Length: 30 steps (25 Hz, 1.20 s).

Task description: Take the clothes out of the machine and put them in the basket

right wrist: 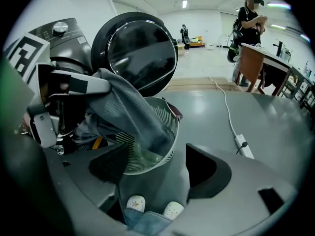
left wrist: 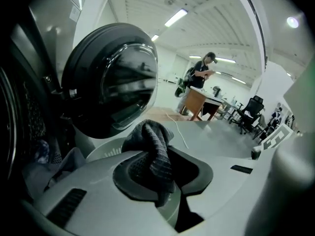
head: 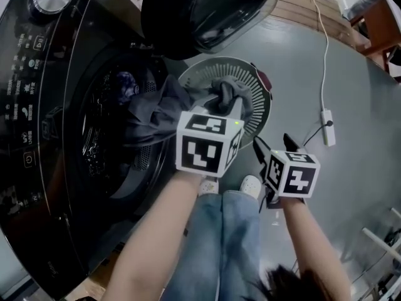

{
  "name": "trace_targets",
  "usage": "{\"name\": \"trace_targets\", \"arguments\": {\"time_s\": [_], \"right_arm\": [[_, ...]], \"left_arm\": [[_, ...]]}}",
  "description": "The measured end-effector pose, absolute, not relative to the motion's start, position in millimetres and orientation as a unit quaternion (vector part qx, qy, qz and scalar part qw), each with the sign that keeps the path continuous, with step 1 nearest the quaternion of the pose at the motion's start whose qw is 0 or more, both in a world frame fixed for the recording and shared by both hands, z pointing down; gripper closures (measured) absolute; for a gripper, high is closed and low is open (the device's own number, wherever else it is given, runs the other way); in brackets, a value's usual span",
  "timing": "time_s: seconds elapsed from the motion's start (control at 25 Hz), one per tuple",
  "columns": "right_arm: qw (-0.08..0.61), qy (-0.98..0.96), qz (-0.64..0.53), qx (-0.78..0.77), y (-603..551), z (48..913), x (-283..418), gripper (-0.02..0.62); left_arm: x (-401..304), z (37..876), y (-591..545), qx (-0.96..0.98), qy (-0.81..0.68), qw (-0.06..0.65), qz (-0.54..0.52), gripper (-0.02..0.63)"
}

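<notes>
The dark front-loading machine (head: 44,137) stands at the left, its round door (head: 207,11) swung open. A grey garment (head: 160,108) stretches from the drum opening (head: 106,143) toward the pale slotted basket (head: 254,77) on the floor. My left gripper (head: 227,100) is shut on one bunched end of that garment (left wrist: 155,151), just over the basket's near rim (left wrist: 106,151). My right gripper (head: 274,146) is open and holds nothing, off the basket's near right side. In the right gripper view the garment (right wrist: 128,112) drapes into the basket (right wrist: 167,127) from the left gripper (right wrist: 93,85).
More clothes, one bluish (head: 126,83), lie in the drum. A white cable and power strip (head: 327,127) run over the grey floor to the right. My white shoes (head: 250,184) stand near the basket. Farther off, a person (right wrist: 250,14) stands at a wooden desk (left wrist: 199,102).
</notes>
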State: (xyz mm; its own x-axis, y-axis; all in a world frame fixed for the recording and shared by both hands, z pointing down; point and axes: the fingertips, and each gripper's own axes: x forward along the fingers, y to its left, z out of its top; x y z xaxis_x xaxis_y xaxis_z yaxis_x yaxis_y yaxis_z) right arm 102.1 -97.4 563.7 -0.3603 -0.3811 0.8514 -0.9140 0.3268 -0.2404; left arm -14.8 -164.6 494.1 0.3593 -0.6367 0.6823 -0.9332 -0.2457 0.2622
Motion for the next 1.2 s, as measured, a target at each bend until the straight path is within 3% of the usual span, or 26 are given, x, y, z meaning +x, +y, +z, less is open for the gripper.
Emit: {"name": "trace_targets", "arguments": {"time_s": [0.2, 0.24, 0.32, 0.4, 0.76, 1.2], "right_arm": [[0.352, -0.732, 0.381, 0.442, -96.5, 567.4, 105.2, 0.235], [0.354, -0.732, 0.38, 0.44, -96.0, 568.2, 104.8, 0.235], [0.357, -0.733, 0.38, 0.438, -94.6, 569.2, 104.3, 0.235], [0.358, -0.732, 0.381, 0.438, -92.7, 570.3, 104.8, 0.235], [0.351, -0.727, 0.389, 0.443, -89.7, 577.4, 104.8, 0.236], [0.361, -0.729, 0.392, 0.429, -84.5, 586.8, 82.6, 0.244]], "left_arm": [[-21.5, 521.4, -155.5, 0.722, -0.526, 0.384, 0.234, 0.518], [-23.1, 527.2, -153.4, 0.716, -0.527, 0.389, 0.242, 0.466], [-25.3, 537.6, -149.3, 0.703, -0.53, 0.399, 0.255, 0.283], [-30.1, 544.9, -145.9, 0.691, -0.539, 0.398, 0.27, 0.229], [-75.6, 568.8, -115.0, 0.643, -0.577, 0.386, 0.323, 0.212], [-181.3, 587.1, -61.9, 0.529, -0.669, 0.357, 0.38, 0.195]]}}
